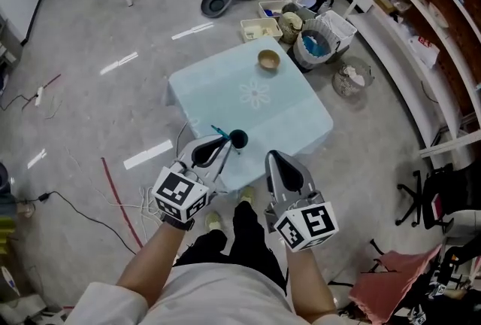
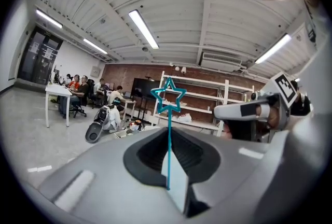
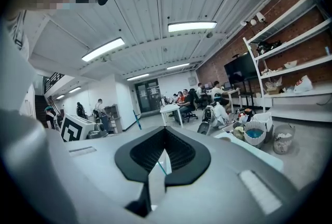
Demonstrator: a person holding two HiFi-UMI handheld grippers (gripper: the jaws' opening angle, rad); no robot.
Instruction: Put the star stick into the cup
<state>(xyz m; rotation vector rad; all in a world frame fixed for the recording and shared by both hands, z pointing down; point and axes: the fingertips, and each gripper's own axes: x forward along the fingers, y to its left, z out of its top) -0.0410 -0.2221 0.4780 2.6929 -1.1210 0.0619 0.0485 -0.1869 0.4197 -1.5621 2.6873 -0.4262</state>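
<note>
A thin teal star stick [image 2: 168, 114] stands up between the jaws of my left gripper [image 2: 168, 141], which is shut on it; its outline star [image 2: 168, 96] tops the stick. In the head view the left gripper [image 1: 222, 146] hovers at the near edge of the pale blue table [image 1: 285, 116], and the star stick [image 1: 219, 132] points toward a small dark cup [image 1: 238, 138] just to its right. My right gripper [image 1: 273, 158] hangs beside it, right of the cup, jaws together and empty. The right gripper [image 3: 165, 134] view looks up at the ceiling.
A tan bowl [image 1: 268, 59] sits at the table's far side. Beyond the table lie bins, a basket [image 1: 316, 45] and clutter on the floor. White shelving [image 1: 421, 22] runs along the right. Cables [image 1: 90, 214] trail on the floor at left.
</note>
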